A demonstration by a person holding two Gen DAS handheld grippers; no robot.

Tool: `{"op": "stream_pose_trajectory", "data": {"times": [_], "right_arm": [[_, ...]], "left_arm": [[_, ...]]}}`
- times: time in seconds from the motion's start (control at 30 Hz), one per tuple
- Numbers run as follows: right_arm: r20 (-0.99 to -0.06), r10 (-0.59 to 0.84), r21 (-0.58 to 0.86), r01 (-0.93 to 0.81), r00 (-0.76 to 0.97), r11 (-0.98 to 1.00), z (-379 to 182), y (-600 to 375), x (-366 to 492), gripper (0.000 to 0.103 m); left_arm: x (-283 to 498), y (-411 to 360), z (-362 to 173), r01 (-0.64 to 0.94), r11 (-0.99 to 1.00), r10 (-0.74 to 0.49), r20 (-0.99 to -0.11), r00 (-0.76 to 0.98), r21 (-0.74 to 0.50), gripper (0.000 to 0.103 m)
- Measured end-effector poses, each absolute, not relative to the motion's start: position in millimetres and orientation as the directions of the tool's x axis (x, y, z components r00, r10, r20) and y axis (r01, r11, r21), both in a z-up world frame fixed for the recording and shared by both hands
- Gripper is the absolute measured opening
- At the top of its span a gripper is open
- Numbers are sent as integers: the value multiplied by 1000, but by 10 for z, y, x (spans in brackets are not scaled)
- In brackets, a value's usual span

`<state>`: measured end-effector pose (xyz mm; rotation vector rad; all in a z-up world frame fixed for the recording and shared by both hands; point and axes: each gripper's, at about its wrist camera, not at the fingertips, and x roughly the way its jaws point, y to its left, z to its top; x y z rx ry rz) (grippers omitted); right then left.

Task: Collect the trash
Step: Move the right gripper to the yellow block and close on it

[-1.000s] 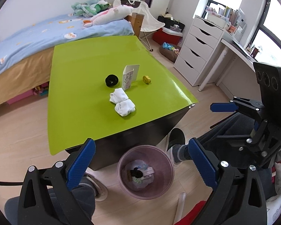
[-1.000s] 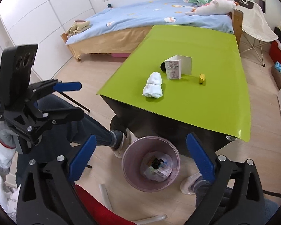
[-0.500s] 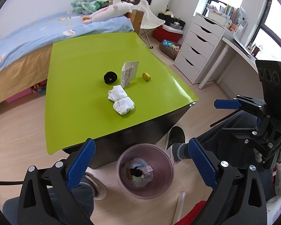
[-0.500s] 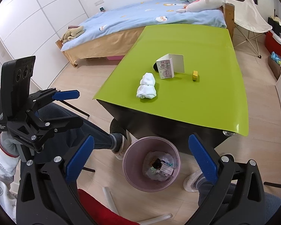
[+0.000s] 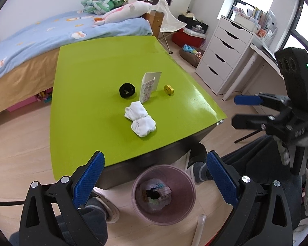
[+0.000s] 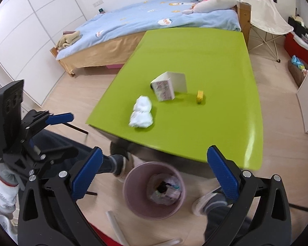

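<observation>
On the lime-green table lie a white crumpled wad, a black ring-shaped item, a folded white card and a small yellow piece. A pink waste bin with trash inside stands on the floor at the table's near edge. My left gripper hangs open above the bin, empty. My right gripper is open and empty too, over the same bin. The right wrist view shows the wad, card and yellow piece; the black item is hidden there.
A bed with plush toys stands behind the table, a white drawer unit and desk to the right. A person's shoes and legs rest beside the bin. A folding chair stands past the table's far corner.
Both grippers have risen and tilted toward the table, so the items appear nearer and the bin lower in view. Both stay open and empty.
</observation>
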<state>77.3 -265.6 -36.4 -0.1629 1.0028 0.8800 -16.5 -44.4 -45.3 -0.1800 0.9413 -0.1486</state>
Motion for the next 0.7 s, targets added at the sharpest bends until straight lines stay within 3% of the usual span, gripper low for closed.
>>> {"op": "stream_pose_trajectory", "data": {"times": [0.7], "right_arm": [[-942,307,173,-590,133,789,-1029,-1890,2281,100]], "left_arm": [[136,-342,-539,13,976,-189,-809,557,-219,95]]}}
